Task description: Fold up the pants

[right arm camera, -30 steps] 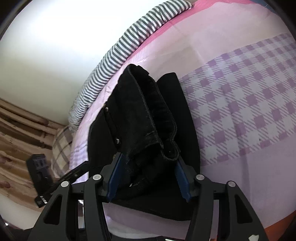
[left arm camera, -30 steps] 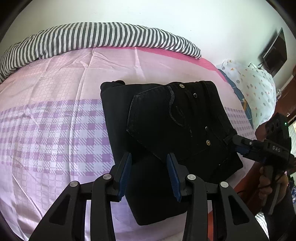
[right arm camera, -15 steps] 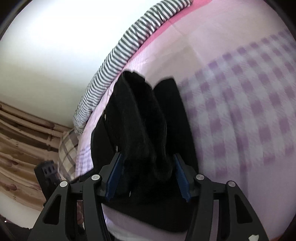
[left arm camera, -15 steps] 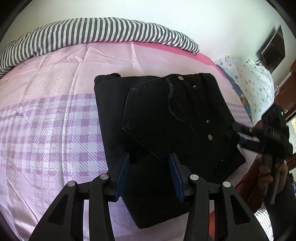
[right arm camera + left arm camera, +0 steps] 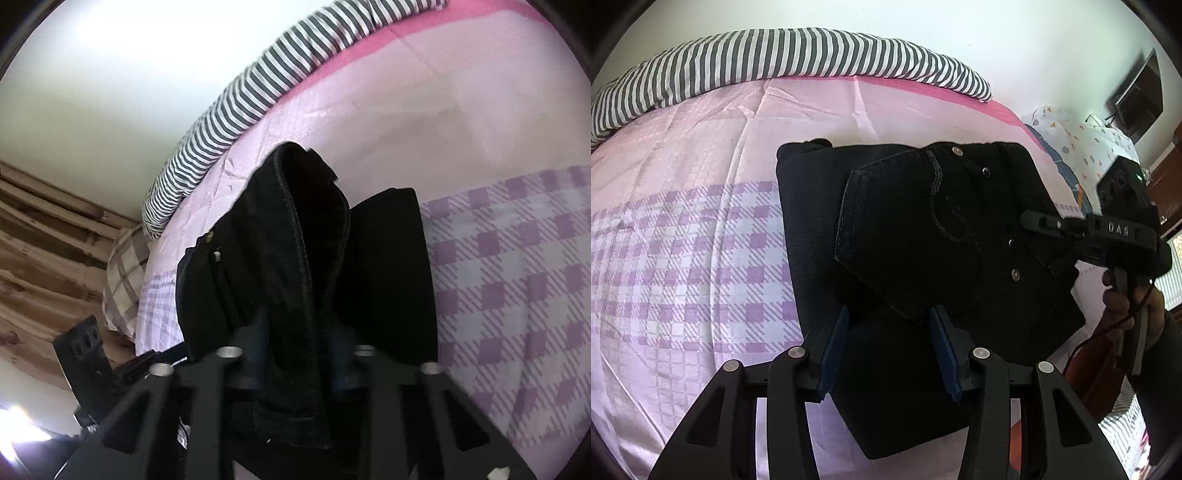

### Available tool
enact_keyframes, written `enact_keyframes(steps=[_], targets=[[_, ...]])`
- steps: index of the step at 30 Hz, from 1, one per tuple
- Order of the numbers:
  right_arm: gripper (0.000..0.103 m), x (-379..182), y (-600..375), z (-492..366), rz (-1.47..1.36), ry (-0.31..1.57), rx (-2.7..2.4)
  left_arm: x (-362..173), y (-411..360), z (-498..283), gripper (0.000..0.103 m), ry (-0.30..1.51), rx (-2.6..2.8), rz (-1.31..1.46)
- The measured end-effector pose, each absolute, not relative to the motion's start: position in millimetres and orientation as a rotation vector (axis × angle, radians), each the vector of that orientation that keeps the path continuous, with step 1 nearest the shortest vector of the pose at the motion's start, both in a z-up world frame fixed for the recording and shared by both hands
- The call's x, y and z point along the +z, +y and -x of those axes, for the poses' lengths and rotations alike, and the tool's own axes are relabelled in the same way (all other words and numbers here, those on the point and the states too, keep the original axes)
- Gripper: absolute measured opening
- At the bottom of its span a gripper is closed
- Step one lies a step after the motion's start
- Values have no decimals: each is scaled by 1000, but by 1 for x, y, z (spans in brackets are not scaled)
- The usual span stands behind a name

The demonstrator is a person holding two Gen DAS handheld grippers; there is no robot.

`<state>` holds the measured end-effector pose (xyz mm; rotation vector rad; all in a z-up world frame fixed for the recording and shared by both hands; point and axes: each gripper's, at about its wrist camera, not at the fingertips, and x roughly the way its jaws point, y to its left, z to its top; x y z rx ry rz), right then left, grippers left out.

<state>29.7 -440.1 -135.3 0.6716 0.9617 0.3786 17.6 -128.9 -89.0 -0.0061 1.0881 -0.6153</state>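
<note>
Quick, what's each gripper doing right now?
Left gripper: open, hovering over the pants.
Right gripper: jaws just closing, shut on the pants' raised fold.

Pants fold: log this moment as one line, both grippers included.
stage: folding | pants: black, folded, on bed | left gripper: open above near edge | right gripper: jaws just closed, pinching waistband edge

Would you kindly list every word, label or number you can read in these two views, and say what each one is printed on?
"DAS": raised letters on the black body of the right tongs, seen in the left wrist view; the last letter is blurred and uncertain.
Rivets on the black pants: any stamping is too small to read.
Right wrist view: no text is readable.
</note>
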Motion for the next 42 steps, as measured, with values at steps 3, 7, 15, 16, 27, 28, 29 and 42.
enact_keyframes(steps=[3, 7, 15, 16, 27, 28, 29, 42], targets=[[14, -118, -429, -16, -618, 936, 296, -82, -127, -19, 47, 1072, -614, 12], [13, -97, -416, -1, -527, 898, 187, -69, -126, -19, 47, 1036, -620, 29], [12, -99, -438, 17, -607, 909, 97, -51, -142, -14, 47, 971, -672, -17], [13, -104, -440, 17, -622, 926, 91, -52, -145, -14, 47, 975, -682, -20], [48, -113, -444, 33, -526, 972, -16, -79, -171, -6, 47, 1018, -641, -161], [49, -114, -442, 35, -522, 972, -21, -80, -172, -4, 47, 1015, -634, -176], [50, -115, -441, 39, -516, 975, -32, -81, -175, -2, 47, 1013, -627, -194], [50, -126, -440, 57, -558, 971, -64, -89, -179, 24, 48, 1012, -612, -280]])
